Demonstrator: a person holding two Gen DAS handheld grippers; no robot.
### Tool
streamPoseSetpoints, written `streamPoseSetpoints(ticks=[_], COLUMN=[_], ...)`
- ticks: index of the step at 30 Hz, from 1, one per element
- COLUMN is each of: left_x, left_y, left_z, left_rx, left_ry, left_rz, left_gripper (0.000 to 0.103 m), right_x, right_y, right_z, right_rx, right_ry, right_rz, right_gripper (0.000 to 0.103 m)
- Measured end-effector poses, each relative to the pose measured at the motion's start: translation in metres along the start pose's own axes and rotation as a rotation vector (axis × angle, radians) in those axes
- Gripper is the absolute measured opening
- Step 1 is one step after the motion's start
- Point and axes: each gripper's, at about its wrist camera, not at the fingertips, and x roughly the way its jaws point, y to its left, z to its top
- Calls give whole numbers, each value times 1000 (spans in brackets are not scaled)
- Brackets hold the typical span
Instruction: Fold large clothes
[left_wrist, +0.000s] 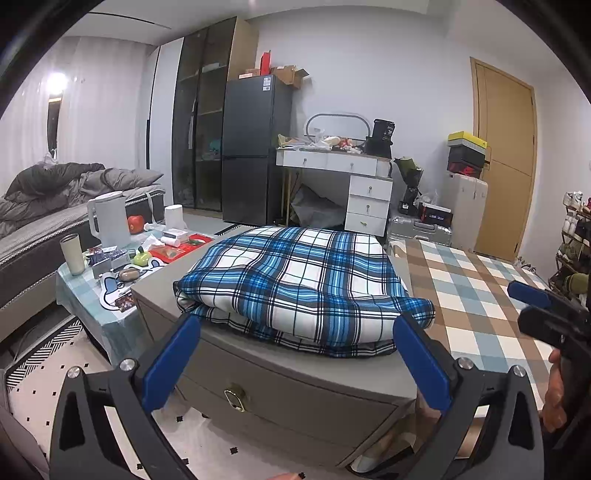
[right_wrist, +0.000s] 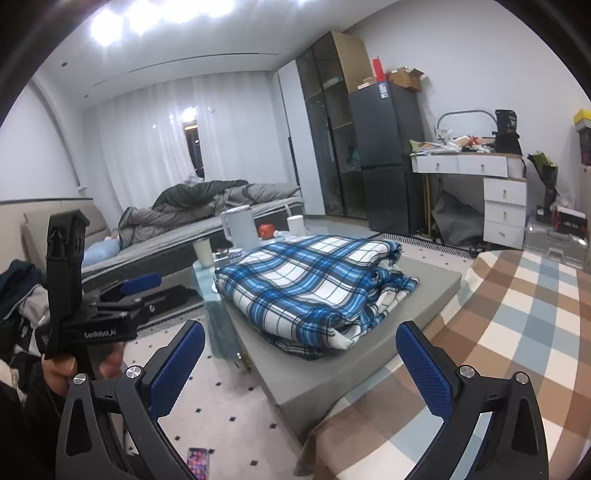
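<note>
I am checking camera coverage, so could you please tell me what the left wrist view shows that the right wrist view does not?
Left wrist view only: the wooden door, the shoe rack and the cabinet's drawer handle. Right wrist view only: the ceiling lights and a phone on the floor. Both: the folded blue plaid garment on the grey cabinet, the bed, the fridge, and each open hand-held gripper.
</note>
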Motion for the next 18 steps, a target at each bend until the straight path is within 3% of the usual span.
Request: streamPoseSetpoints(ticks=[18], left_x=[-9], left_y=[-8], left_z=[-5], left_rx=[13], left_ry=[0], left_rz=[-13], left_gripper=[102], right_x=[3], right_y=[3], right_z=[-2], right_rx=[-9], right_ry=[5], right_rz=[5], right_gripper=[103])
